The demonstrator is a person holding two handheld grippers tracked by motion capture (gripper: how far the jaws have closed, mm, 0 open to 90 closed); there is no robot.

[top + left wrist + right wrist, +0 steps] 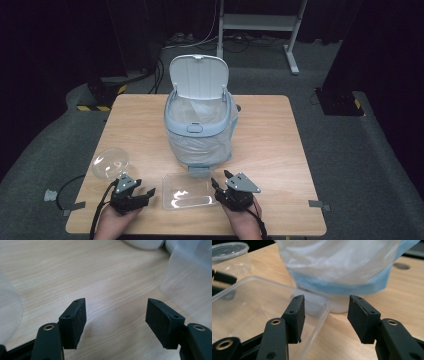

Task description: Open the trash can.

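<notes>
The clear rectangular plastic tray (188, 191) lies flat on the light wooden table (270, 150), just in front of the pale blue lidded bin with a clear liner bag (200, 125), which is your landmark. The bin stands mid-table, its white lid flipped up toward the far side. A clear round plastic container (110, 163) sits front-left of the bin, well apart from the tray.

The table stands on grey carpet; black curtains hang around, cables trail behind the bin, and a white metal frame (260, 22) stands at the back.

Your right gripper (224, 182) is front-right of the bin at the tray's right edge. Its jaws are apart and grip nothing; in the right gripper view the tray's rim (317, 322) runs just under the left jaw, contact unclear.

Your left gripper (145, 187) is front-left of the bin, between the round container and the tray. Its jaws stand wide, with bare wood between them.
</notes>
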